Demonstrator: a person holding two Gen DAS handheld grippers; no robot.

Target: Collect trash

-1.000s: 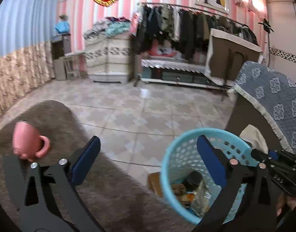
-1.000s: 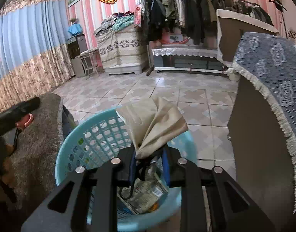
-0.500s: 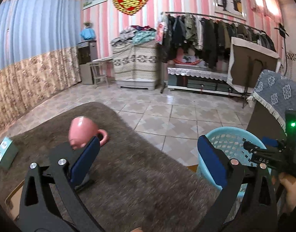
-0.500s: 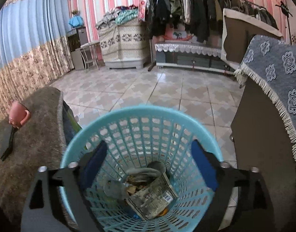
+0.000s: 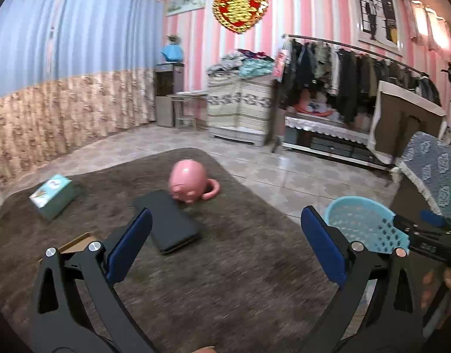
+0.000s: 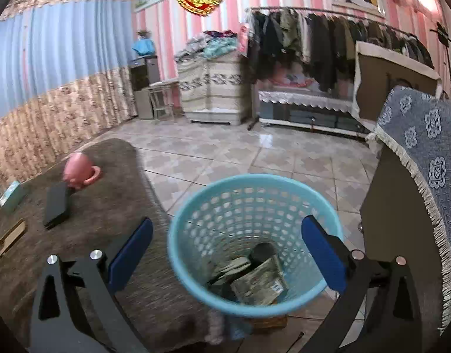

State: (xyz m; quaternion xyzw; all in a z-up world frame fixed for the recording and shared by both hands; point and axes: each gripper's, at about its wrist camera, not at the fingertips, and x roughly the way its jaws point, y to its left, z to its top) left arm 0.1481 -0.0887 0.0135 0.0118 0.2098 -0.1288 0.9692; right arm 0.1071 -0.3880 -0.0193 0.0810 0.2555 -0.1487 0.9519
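Gone from the right tongs [image 6: 227, 253] is the crumpled beige paper that they pinched a second ago over the basket; both blue pads now stand wide apart with nothing between them, hovering above the basket's mouth. Meanwhile the left tongs [image 5: 225, 247] have swung away from the basket toward the counter and also gape apart, holding nothing.

Below the right tongs the pale blue basket [image 6: 193, 206] stands on the tiled floor, just beside the counter's edge and a cloth-draped cabinet [image 6: 425, 153]. At its bottom lies trash [image 6: 255, 279]: a printed wrapper or packet, something dark and round, and flat scraps. The beige paper cannot be picked out among them.

So one drop looks finished, and the search for more seems to be the step in hand. On the counter [image 5: 240, 279], covered in brown shaggy fabric, lie a black flat case [image 5: 166, 220], a pink mug [image 5: 190, 182] tipped on its side touching the case's far end, a teal box [image 5: 53, 195] well to the left, and a brown cardboard corner [image 5: 78, 241] just behind the left tongs' near pad. That cardboard piece is probably the likeliest leftover trash; the rest look like keepers.
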